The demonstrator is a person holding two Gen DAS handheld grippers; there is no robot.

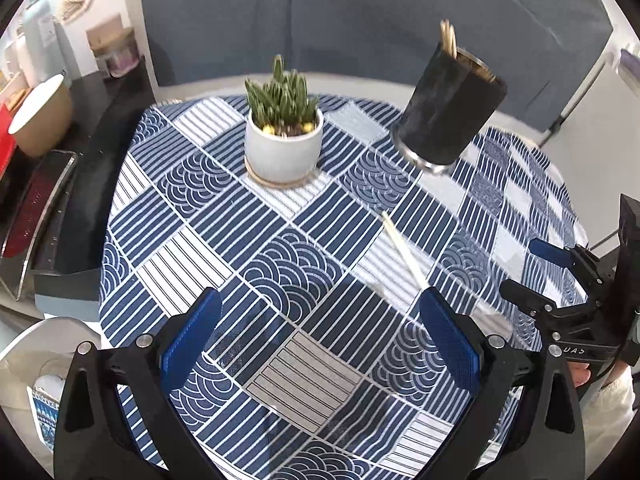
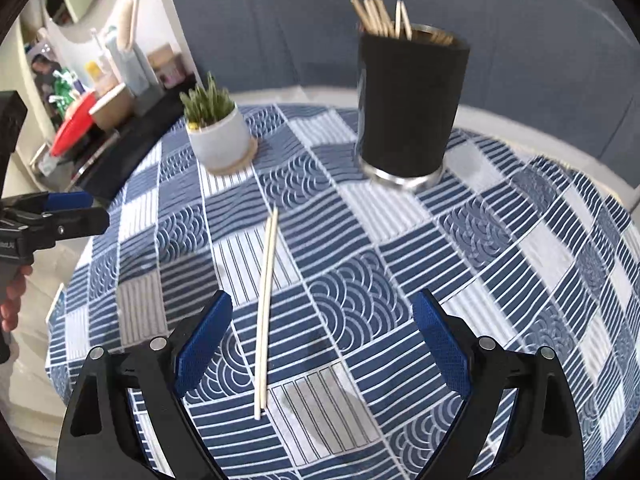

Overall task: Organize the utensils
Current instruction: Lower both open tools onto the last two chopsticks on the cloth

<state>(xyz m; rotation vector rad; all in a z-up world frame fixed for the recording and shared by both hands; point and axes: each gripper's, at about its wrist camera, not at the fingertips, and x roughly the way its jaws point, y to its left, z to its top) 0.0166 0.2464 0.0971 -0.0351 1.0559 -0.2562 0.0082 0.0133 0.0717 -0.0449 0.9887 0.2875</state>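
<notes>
A pair of wooden chopsticks (image 2: 265,312) lies side by side on the counter (image 2: 520,264) with its patterned cloth, between the wide-open, empty jaws of the right gripper (image 2: 322,344), which looks lined up to pick them. The left gripper (image 1: 318,338) hovers nearby, jaws equally spread and holding nothing. Beyond stands the black holder (image 2: 410,108), already bristling with chopsticks, presumably their destination, beside a potted succulent (image 2: 216,128).

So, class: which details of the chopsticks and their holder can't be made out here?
- Loose chopsticks, left wrist view: near end hidden behind the left hand-held gripper finger.
- Black holder, right wrist view: inside hidden by its wall, so the stick count is unclear.
- Black holder, left wrist view: motion-blurred.
</notes>
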